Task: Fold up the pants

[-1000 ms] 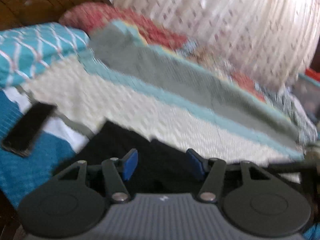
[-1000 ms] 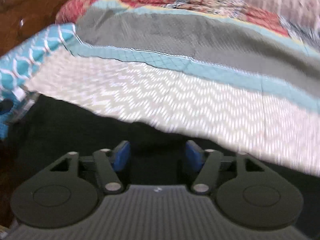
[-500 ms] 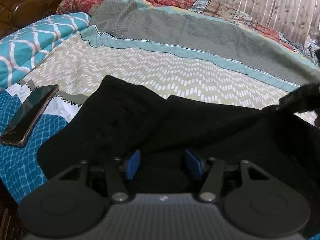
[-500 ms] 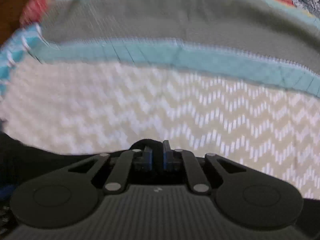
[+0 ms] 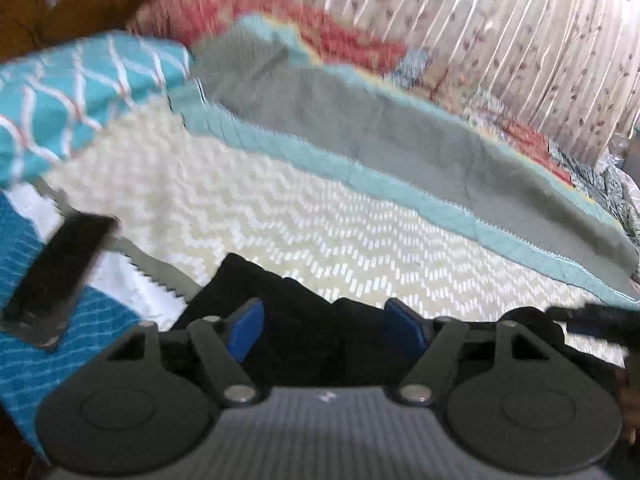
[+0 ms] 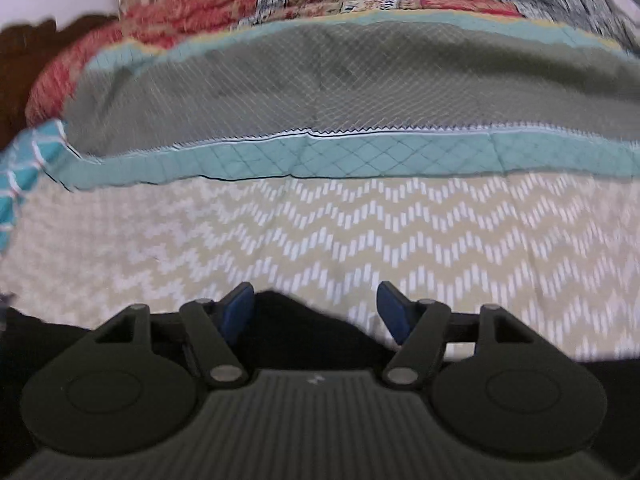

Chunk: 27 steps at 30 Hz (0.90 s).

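Note:
The black pants (image 5: 304,320) lie on the bed at the bottom of the left wrist view. My left gripper (image 5: 326,326) hovers over their upper edge, its jaws opening, with black cloth between the blue pads (image 5: 248,328) but not pinched. In the right wrist view the pants (image 6: 296,332) fill the lower edge. My right gripper (image 6: 316,312) is over a raised hump of that cloth, its jaws opening and the pads (image 6: 394,314) well apart from it. A dark blurred shape (image 5: 592,316) at the right of the left wrist view is probably my right gripper.
The bedsheet (image 6: 360,232) has a beige chevron band, then teal and grey bands. A black phone (image 5: 60,276) lies on the sheet left of the pants. A teal patterned pillow (image 5: 80,92), a red quilt (image 6: 160,28), a wooden headboard and a curtain (image 5: 500,40) stand behind.
The right gripper, wide a second ago, was shut on black cloth half a second ago and now stands wide apart. The left jaws have spread a little. Less of the pants shows in the left view.

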Each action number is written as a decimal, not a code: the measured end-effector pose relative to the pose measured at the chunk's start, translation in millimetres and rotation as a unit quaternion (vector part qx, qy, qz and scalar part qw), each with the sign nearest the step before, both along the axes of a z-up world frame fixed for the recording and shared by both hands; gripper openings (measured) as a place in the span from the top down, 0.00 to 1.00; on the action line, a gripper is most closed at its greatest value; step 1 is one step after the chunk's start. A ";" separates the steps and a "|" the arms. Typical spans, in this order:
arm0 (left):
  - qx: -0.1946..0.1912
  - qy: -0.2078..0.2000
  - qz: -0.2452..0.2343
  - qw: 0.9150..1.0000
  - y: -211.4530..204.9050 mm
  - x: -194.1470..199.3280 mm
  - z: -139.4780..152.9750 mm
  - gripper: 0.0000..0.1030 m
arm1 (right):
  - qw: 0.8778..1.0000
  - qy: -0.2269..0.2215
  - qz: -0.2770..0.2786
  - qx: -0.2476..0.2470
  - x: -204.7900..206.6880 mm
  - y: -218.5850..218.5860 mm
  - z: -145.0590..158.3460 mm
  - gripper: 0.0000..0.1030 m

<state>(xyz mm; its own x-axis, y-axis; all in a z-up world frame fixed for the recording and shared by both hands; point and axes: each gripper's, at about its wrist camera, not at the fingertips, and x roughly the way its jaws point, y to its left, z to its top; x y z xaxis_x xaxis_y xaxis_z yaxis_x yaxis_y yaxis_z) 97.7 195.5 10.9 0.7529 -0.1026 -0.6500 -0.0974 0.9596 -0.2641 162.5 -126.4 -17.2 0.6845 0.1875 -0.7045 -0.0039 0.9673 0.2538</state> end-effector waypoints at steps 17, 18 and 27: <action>0.082 0.057 0.096 0.990 12.9 48.4 -47.7 0.01 | 1.000 0.006 -0.009 -0.011 -10.7 -2.8 17.4 0.34; 0.066 0.050 0.100 0.992 14.1 40.5 -39.1 0.03 | 1.000 -0.010 -0.011 -0.001 -24.2 -13.5 25.7 0.34; 0.041 -0.052 0.099 0.993 -30.0 -45.9 31.8 0.05 | 0.983 -0.063 -0.161 0.066 -182.4 -174.5 33.7 0.34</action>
<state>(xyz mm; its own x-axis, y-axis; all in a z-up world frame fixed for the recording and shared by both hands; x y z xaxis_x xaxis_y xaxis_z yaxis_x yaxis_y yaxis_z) 51.8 165.6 42.7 0.8161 0.1035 -0.5686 -0.2620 0.9432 -0.2043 -19.9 -300.9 16.4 0.8042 0.0315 -0.5936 0.2567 0.8823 0.3946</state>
